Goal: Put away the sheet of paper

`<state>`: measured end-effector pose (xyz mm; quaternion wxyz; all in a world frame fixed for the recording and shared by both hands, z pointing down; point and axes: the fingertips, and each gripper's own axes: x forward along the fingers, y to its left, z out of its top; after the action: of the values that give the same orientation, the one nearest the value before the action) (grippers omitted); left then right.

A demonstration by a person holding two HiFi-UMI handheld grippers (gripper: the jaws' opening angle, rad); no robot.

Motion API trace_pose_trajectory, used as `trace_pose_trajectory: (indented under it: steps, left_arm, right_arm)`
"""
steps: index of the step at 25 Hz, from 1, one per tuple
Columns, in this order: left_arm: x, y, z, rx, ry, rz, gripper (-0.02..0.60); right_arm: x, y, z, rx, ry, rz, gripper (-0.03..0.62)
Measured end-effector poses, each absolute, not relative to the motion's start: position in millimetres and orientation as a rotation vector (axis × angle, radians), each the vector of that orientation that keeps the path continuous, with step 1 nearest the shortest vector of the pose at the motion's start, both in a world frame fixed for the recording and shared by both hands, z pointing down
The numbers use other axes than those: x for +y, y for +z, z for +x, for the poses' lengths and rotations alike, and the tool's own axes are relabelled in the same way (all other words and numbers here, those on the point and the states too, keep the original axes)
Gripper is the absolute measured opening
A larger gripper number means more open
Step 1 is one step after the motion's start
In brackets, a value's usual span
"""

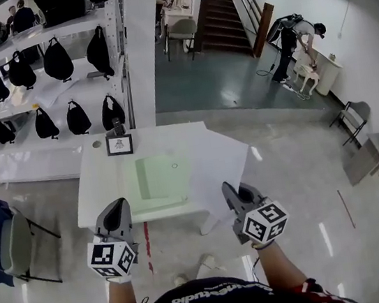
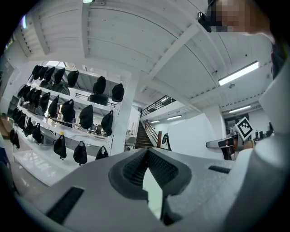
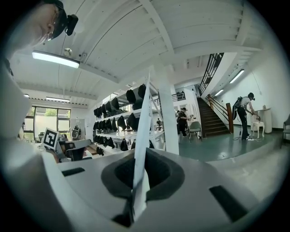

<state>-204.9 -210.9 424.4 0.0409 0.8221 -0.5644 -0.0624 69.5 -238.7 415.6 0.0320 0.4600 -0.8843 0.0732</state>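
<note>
On the far left are shelves with black bags point(image 1: 77, 118). My left gripper point(image 1: 118, 206) is closed with nothing in it. It is up by the near edge of the white table point(image 1: 91, 190). A little picture frame point(image 1: 119, 145) stands at the back of the table. A pale green mat point(image 1: 157, 179) lies in the middle. The sheet of paper point(image 1: 224, 157) (big and white) covers the table's right side and sticks out past the edge. My right gripper point(image 1: 228, 191) pinches its near edge tight.
</note>
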Motion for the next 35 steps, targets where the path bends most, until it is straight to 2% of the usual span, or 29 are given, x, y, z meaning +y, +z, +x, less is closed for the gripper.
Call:
trace_pose_trajectory:
  steps: [35]
  left_arm:
    - [-294,454,-173,-1.697,-0.094,2.455,0.006]
  right_arm:
    - [-384,527,71,-2.647,0.603,1.245,0.003]
